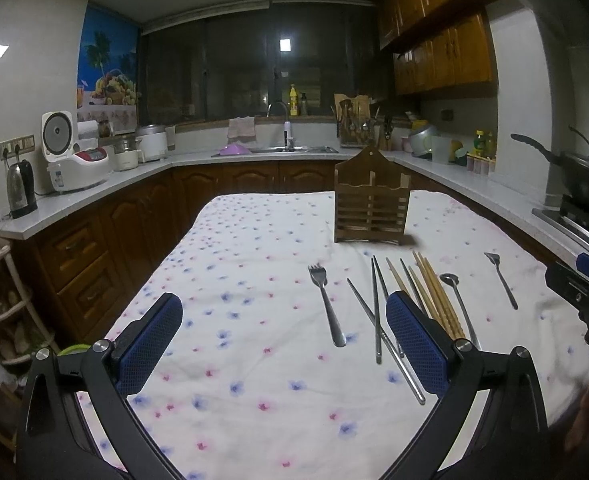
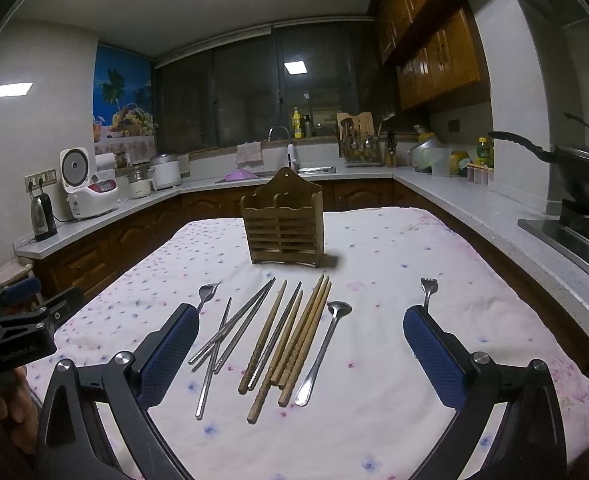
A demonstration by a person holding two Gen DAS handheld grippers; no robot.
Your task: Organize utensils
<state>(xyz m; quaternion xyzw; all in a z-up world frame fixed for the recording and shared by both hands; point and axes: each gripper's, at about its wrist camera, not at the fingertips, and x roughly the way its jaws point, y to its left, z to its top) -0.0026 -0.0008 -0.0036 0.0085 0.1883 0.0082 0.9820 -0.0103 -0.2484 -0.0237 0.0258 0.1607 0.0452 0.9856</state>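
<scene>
A wooden utensil holder (image 1: 370,204) (image 2: 283,222) stands upright at the far end of the table. Before it lie a fork (image 1: 326,304) (image 2: 207,293), metal chopsticks (image 1: 376,312) (image 2: 230,326), wooden chopsticks (image 1: 438,296) (image 2: 294,340), a spoon (image 1: 458,304) (image 2: 322,348) and a second fork (image 1: 500,278) (image 2: 427,290). My left gripper (image 1: 282,312) is open and empty, above the cloth over the left fork and metal chopsticks. My right gripper (image 2: 300,324) is open and empty, over the chopsticks and spoon.
The table carries a white floral cloth (image 1: 254,264) (image 2: 394,264). Counters run around it: kettle (image 1: 21,188) and rice cooker (image 1: 74,160) at left, sink (image 1: 294,148) behind, stove with a black wok (image 1: 582,180) at right. The right gripper's body shows at the left view's right edge (image 1: 582,292).
</scene>
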